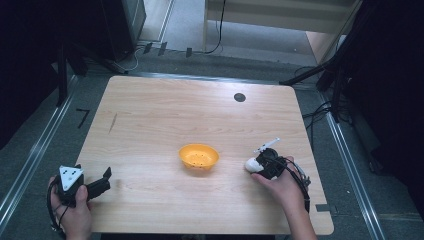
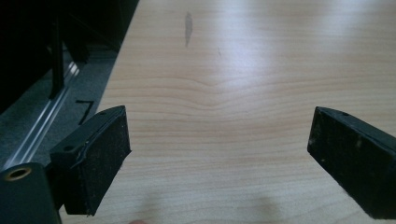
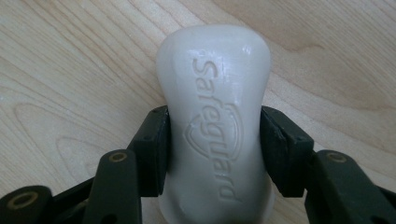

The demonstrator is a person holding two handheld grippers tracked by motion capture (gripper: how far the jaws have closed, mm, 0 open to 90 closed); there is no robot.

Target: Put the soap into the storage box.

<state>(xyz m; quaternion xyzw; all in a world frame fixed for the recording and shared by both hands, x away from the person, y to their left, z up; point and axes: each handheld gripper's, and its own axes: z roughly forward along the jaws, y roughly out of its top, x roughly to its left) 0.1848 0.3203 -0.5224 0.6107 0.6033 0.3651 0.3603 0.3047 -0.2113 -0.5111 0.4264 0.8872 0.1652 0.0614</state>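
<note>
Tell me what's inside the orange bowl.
The orange bowl looks empty, with small dots on its bottom. The soap bar sits outside it, clamped in the right gripper.

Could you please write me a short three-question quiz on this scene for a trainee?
1. True or false: the right gripper is shut on the white soap bar.
2. What stands on the table between the two grippers?
A. an orange bowl
B. a blue mug
C. a green tray
3. Fill in: the left gripper has its jaws ____, with nothing between them.

Key
1. True.
2. A, the orange bowl.
3. open.
</note>
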